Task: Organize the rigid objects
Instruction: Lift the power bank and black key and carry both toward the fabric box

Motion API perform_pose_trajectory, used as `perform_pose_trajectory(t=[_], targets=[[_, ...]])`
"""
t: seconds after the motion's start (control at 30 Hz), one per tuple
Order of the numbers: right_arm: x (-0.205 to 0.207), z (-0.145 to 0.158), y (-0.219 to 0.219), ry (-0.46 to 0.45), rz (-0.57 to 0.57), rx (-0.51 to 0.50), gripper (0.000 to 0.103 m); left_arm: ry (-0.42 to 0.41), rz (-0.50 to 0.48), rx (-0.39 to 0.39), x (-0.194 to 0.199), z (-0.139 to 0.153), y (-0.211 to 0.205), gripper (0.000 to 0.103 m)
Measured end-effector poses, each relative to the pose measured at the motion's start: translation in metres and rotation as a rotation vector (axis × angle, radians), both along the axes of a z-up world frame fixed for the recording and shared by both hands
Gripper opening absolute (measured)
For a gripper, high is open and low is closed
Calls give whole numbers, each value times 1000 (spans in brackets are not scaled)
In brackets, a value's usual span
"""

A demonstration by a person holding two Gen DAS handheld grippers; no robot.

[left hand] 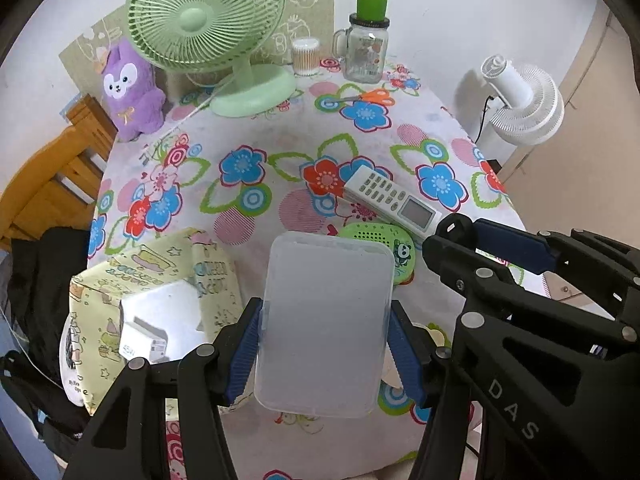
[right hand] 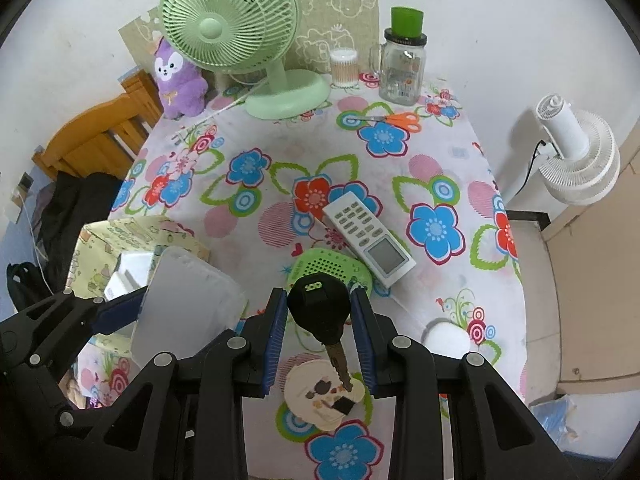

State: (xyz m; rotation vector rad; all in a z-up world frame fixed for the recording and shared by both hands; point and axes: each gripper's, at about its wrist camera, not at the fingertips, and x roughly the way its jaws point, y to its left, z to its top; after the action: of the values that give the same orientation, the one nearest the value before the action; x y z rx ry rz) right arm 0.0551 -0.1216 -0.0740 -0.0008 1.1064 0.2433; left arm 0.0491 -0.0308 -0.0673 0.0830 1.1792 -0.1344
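My left gripper (left hand: 325, 320) is shut on a frosted clear plastic box (left hand: 326, 320) and holds it above the table's near edge; the box also shows in the right wrist view (right hand: 188, 300). My right gripper (right hand: 319, 312) is shut on a black key (right hand: 320, 312), blade pointing back at the camera. That gripper shows in the left wrist view at the right, but its fingertips cannot be made out there. A white remote (right hand: 368, 236) rests partly on a green panda device (right hand: 328, 268). A pale patterned storage box (left hand: 152, 300) at the near left holds white items.
The floral-clothed table (left hand: 280, 140) carries a green desk fan (left hand: 208, 20), a purple plush (left hand: 128, 88), a cotton swab jar (left hand: 306, 56), a glass mug jar (left hand: 366, 52) and orange scissors (left hand: 372, 98) at the back. A round coaster (right hand: 324, 396) lies near the front edge. A white floor fan (left hand: 524, 100) stands at the right.
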Motion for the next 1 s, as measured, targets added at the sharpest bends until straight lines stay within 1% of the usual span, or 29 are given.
perform_pose_trajectory(t=[0.47,0.77,1.0], targets=[[-17,19,26,-28,-34,-12,36,-38,-35,-9,-12,16,24,62],[-25,21,43,-31,-51,-12,36,-48,-52,-1,-18,18,41,62],[-32,17,63,-32,-54,9,36,-52,-53,14,-26,16,62,62]])
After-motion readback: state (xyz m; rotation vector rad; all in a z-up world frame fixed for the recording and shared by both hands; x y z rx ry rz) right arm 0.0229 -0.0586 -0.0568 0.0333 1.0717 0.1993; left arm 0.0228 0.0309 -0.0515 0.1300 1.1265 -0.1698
